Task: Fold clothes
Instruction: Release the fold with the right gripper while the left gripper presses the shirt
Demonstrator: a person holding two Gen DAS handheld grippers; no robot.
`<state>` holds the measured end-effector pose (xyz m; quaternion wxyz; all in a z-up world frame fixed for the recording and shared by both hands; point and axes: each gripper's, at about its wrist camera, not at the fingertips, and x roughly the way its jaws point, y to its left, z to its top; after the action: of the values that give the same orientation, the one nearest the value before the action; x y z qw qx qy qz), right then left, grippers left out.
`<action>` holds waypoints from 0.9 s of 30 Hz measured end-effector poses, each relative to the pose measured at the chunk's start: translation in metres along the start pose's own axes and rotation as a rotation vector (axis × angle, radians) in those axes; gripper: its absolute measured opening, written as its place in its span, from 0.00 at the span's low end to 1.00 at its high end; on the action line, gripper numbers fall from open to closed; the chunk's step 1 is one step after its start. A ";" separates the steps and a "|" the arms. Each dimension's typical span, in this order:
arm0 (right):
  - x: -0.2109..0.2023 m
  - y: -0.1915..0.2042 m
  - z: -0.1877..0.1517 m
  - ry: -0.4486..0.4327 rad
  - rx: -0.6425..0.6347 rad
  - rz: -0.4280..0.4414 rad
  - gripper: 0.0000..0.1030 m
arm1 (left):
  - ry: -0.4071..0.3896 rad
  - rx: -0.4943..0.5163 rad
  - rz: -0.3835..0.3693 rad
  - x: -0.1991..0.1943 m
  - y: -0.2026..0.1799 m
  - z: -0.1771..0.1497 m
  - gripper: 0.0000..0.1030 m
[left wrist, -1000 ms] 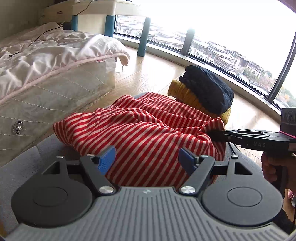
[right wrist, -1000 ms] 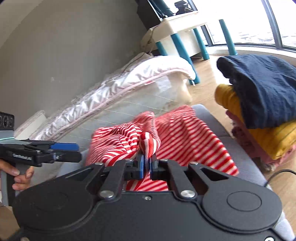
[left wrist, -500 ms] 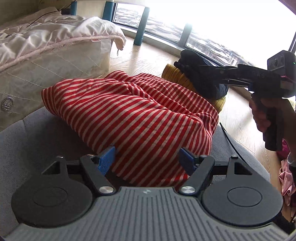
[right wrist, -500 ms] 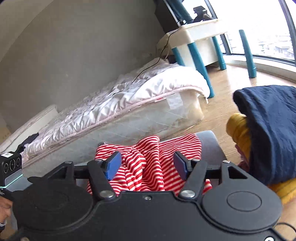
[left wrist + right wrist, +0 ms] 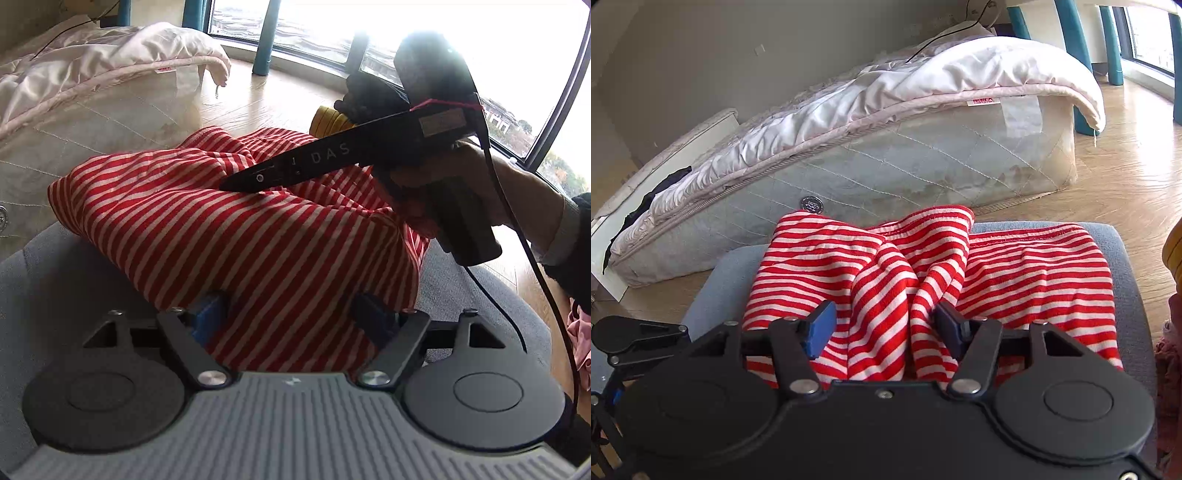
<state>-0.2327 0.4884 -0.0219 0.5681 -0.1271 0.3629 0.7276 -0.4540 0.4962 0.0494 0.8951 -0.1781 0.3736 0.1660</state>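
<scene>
with its blue pads spread wide, the left gripper (image 5: 291,315) sits low at the near edge of the striped garment (image 5: 236,229), cloth bunched between the fingers but not pinched. right gripper (image 5: 884,326) likewise parted, jaws on either side of a raised fold of the same red-and-white fabric; whether the pads touch the cloth is hard to tell from this angle. in the left wrist view the right gripper's black finger tips rest on top of the garment near its middle, held by a hand (image 5: 491,184) in a dark sleeve. garment lies crumpled on a grey cushioned seat (image 5: 1123,258). beyond it, a yellow and dark stack of clothes (image 5: 332,116) on the far side. mattress (image 5: 923,158) with white quilt on the wood floor behind.
</scene>
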 end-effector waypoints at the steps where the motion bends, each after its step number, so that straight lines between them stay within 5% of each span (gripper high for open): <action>1: 0.001 0.003 0.001 0.006 -0.029 -0.013 0.59 | 0.003 0.013 0.006 0.001 -0.002 0.000 0.79; 3: 0.002 0.008 0.002 0.018 -0.084 -0.037 0.25 | 0.003 0.015 0.007 0.002 -0.004 -0.001 0.79; 5: -0.002 0.012 0.003 0.025 -0.118 -0.033 0.14 | 0.005 0.009 0.006 0.001 -0.004 0.001 0.79; 10: -0.049 0.009 0.024 -0.059 -0.052 0.050 0.13 | -0.055 0.102 0.012 -0.029 -0.018 0.007 0.80; 15: -0.087 0.005 0.047 -0.040 -0.072 -0.096 0.14 | -0.083 0.123 -0.006 -0.039 -0.026 0.018 0.80; 19: -0.082 -0.014 0.043 -0.024 -0.106 -0.292 0.14 | -0.055 0.102 -0.018 -0.025 -0.027 0.020 0.80; 21: -0.068 -0.031 0.038 -0.006 -0.098 -0.278 0.15 | -0.037 0.098 -0.022 -0.019 -0.030 0.018 0.80; 25: -0.045 -0.058 0.024 0.052 -0.019 -0.287 0.36 | -0.032 0.115 0.016 -0.012 -0.035 0.016 0.80; 27: -0.054 -0.056 0.021 0.027 -0.019 -0.304 0.39 | -0.064 0.116 0.036 -0.017 -0.036 0.019 0.80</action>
<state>-0.1591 0.4682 0.0037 0.6656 -0.1959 0.3403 0.6347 -0.4381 0.4703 0.0810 0.9123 -0.1140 0.3567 0.1658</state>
